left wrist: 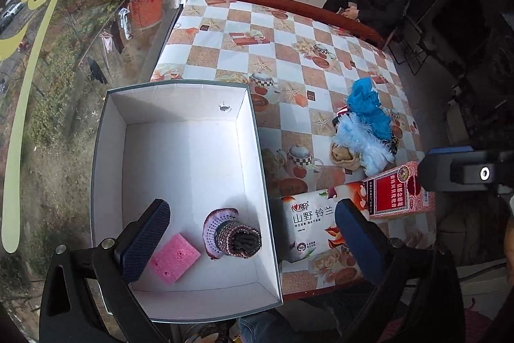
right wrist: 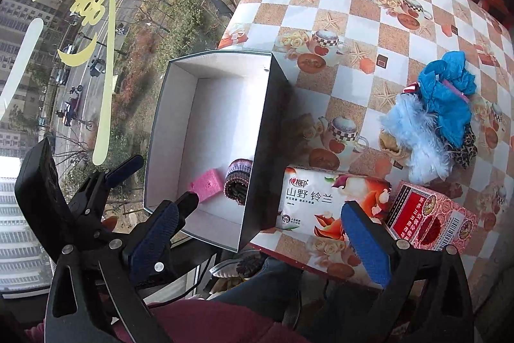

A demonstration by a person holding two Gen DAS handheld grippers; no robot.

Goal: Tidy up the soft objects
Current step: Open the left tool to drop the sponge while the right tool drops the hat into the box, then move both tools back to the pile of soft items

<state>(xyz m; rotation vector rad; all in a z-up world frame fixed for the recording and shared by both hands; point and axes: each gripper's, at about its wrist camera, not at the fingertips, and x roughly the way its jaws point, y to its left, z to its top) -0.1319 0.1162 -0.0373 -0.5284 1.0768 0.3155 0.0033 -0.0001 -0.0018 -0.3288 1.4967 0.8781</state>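
Both grippers gape wide, empty. Left gripper (left wrist: 253, 230) hovers over white box (left wrist: 180, 92) holding pink sponge (left wrist: 173, 257) and knitted roll (left wrist: 233, 233). Soft pile (right wrist: 430, 118) lies on table, up-right of right gripper (right wrist: 266, 233); right hand nearer, likely reaches.

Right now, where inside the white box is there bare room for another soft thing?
The white box is bare across its far half. Only the near end is taken: the pink sponge and the knitted roll lie apart there. Outside, the tissue pack crowds the box's right wall.
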